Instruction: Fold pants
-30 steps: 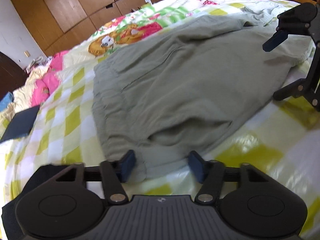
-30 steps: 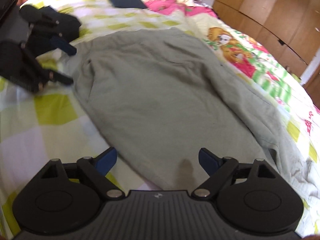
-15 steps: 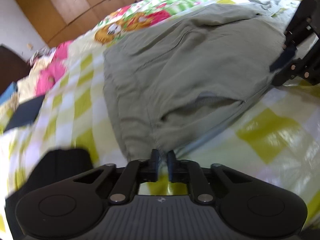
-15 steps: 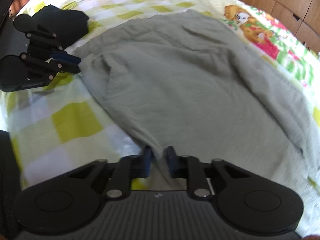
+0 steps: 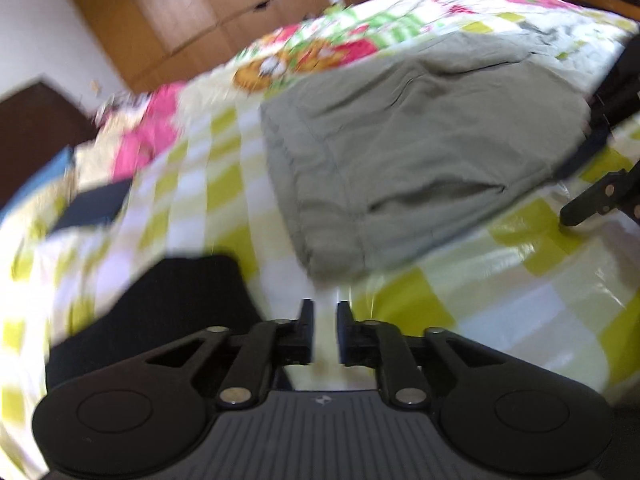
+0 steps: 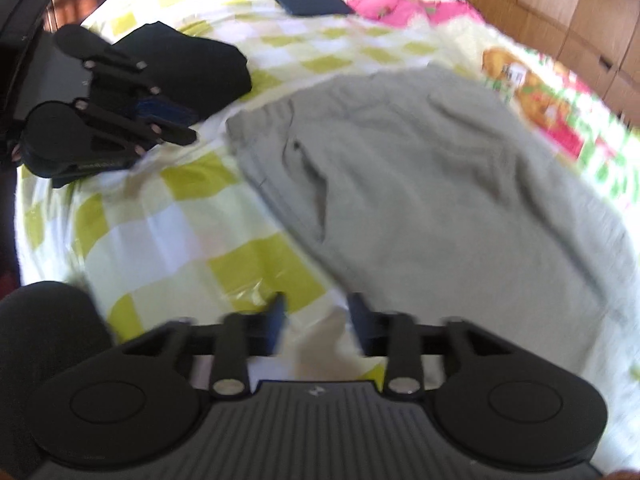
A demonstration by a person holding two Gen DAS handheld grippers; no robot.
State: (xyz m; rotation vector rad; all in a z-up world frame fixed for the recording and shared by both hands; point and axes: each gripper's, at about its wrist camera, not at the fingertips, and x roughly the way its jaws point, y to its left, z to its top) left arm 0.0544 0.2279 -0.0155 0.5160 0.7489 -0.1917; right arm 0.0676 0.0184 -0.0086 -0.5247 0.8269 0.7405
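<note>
The grey-green pants (image 5: 420, 152) lay spread flat on the checked bedspread (image 5: 540, 280), a little beyond both claws and touching neither. In the left wrist view the waistband end sat at the left and the cloth ran away to the far right, so the long axis went from near left to far right; the legs trailed off towards the far end of the bed, where I could not make out the hems. A side pocket (image 6: 312, 184) gaped open along the near edge.

The left claw (image 5: 323, 320) was nearly closed, with only a narrow gap between its fingers, and it held nothing. The right claw (image 6: 316, 316) stood slightly wider apart and was also empty, though blur made its fingers hard to read.

The main risk, as I judged it, was a poor grab. With jaws this narrow, either claw could push the near edge along the slick bedspread instead of sliding over it, and the cloth would bunch. A finger could also catch in the gaping pocket and lift only one layer, so the fold would come out skewed. The black garment (image 6: 192, 68) lying near the waistband, close to the left claw, could be snagged by mistake.
</note>
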